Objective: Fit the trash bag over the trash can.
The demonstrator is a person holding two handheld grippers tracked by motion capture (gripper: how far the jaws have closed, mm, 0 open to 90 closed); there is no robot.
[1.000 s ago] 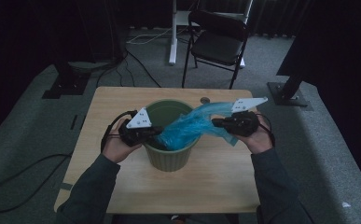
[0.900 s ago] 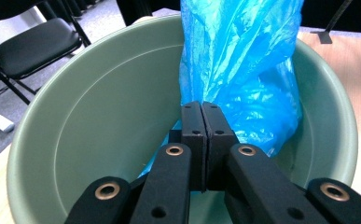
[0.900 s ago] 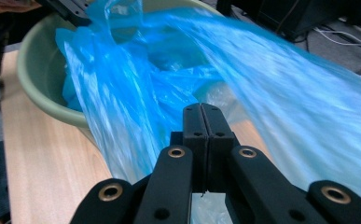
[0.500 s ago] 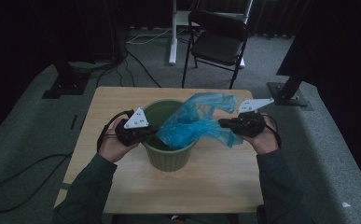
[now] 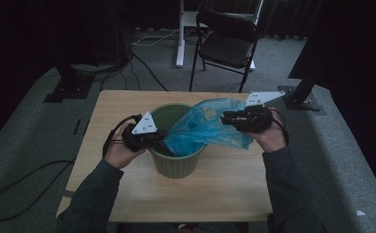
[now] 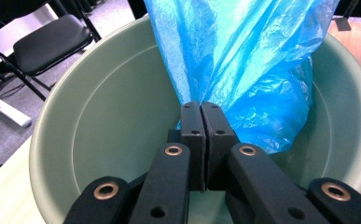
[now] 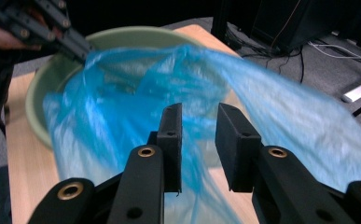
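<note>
On the table (image 5: 127, 194) stands a green bin (image 5: 177, 162), near the middle. Over its rim and down into it hangs a blue bag (image 5: 200, 128), stretched between the two grippers above the bin's right half. At the bin's left rim, the left gripper (image 5: 160, 139) has its jaws pressed together on a pinch of the bag's edge. To the right, the right gripper (image 5: 227, 118) has just been opening; its jaws stand apart with the bag film (image 7: 122, 107) blurred beyond them and no pad pressing on it.
</note>
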